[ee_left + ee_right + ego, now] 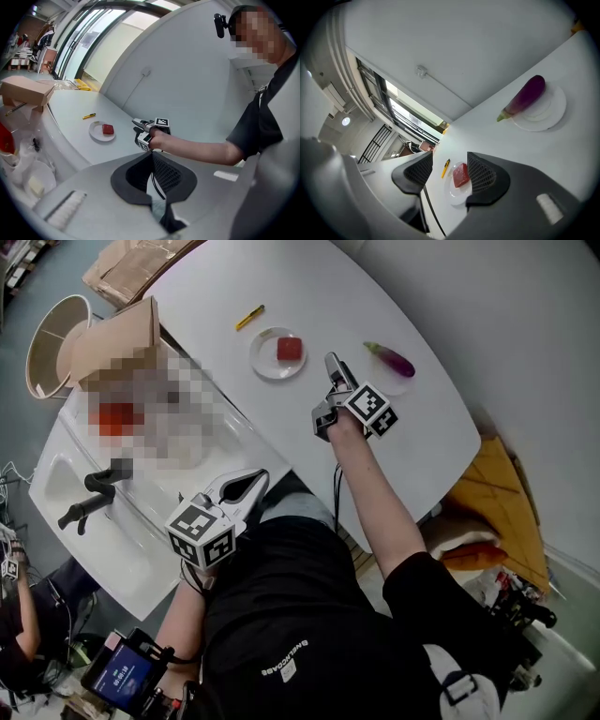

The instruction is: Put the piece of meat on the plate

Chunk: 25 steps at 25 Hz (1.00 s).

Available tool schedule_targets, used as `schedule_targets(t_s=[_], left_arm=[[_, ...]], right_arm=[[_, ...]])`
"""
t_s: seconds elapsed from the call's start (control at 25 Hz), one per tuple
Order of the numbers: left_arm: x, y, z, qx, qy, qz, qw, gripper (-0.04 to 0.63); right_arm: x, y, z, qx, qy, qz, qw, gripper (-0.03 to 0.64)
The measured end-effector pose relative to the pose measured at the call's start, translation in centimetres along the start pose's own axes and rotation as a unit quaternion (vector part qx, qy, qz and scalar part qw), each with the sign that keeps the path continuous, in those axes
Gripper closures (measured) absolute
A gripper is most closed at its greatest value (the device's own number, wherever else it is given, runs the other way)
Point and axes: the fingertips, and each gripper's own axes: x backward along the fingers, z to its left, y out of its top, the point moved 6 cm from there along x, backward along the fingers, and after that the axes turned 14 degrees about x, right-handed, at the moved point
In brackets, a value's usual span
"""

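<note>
A red piece of meat (290, 349) lies on a small white plate (265, 360) on the white table; it also shows in the left gripper view (108, 129) and the right gripper view (460, 175). My right gripper (328, 390) hovers above the table just right of and nearer than the plate, open, nothing between its jaws. In its own view (450, 171) the meat and plate (457, 193) show far off through the gap. My left gripper (262, 476) hangs near my body over the table's near edge, jaws together and empty (151, 157).
A purple eggplant (389, 358) rests on a second white plate (398, 381) to the right. A yellow pen (249, 317) lies beyond the meat plate. Cardboard box (117, 334), a round bin (52, 343) and a white sink unit with black tap (89, 498) stand at left.
</note>
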Motion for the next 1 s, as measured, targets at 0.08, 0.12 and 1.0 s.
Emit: schedule_targets(t_s=[0.08,0.12,1.0], left_arm=[[-0.1,-0.2,-0.1,-0.003,-0.008,0.006,0.9999,0.580],[-0.2,-0.3,-0.2,-0.005,-0.012,0.010,0.9999,0.580],[-0.2,-4.1,-2.9,-0.063,-0.098,0.083,0.9898,0.580]], right_arm=[[1.2,0.0,0.0,-0.006,-0.002,-0.005,1.000,0.385],[1.8,0.0,0.0,-0.008,-0.001,-0.009,1.000,0.387],[18.8,-2.4,1.5,-0.023,-0.019,-0.096,0.995,0.604]])
